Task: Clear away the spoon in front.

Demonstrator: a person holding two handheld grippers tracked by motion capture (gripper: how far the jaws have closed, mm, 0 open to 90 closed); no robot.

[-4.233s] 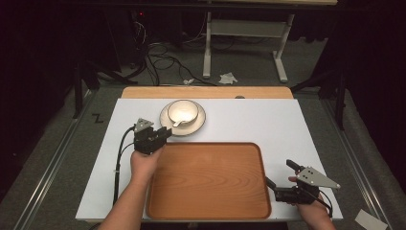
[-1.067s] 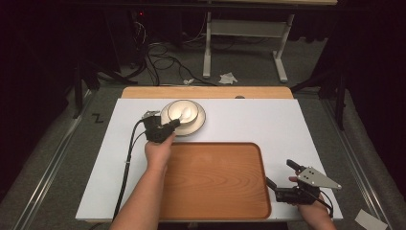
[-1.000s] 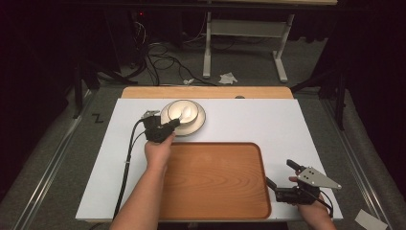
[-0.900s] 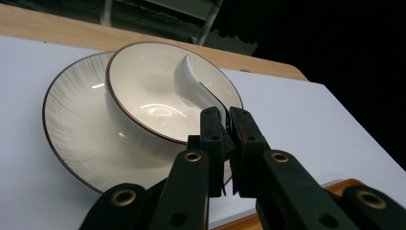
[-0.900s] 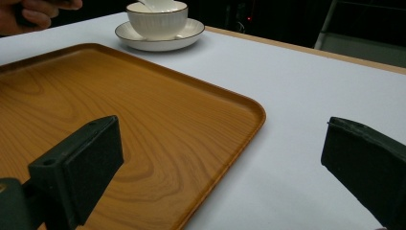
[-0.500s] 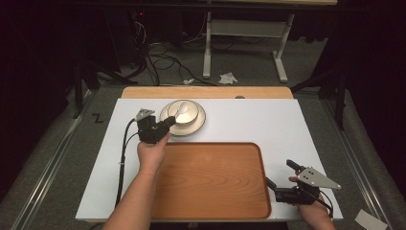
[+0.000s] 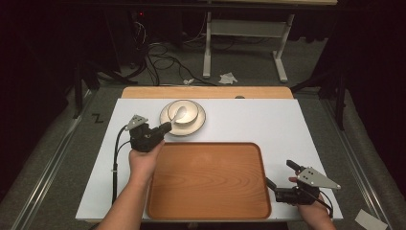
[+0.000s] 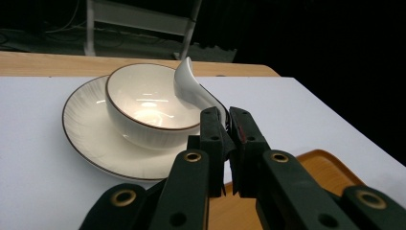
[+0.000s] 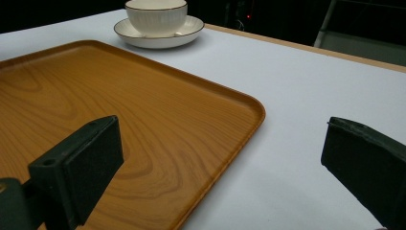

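One spoon (image 8: pixel 194 88) handle sits clamped in the left hand-held gripper (image 8: pixel 229 125).

A white ceramic spoon (image 8: pixel 194 88) is tilted, its handle end clamped low; its scoop rises over the bowl's (image 8: pixel 143 108) rim. The cream, brown-rimmed bowl sits upright on 1 matching saucer (image 8: pixel 91 139).

Setting: we read this as a lab or recording studio, not a home. Evidence: black-curtained surroundings; white worktop (image 7: pixel 287 129) standing alone on grey carpet; loose cables (image 7: pixel 163 52) on the floor behind; metal frame of a stand (image 7: pixel 244 43); floor rails (image 7: pixel 48 167) alongside.
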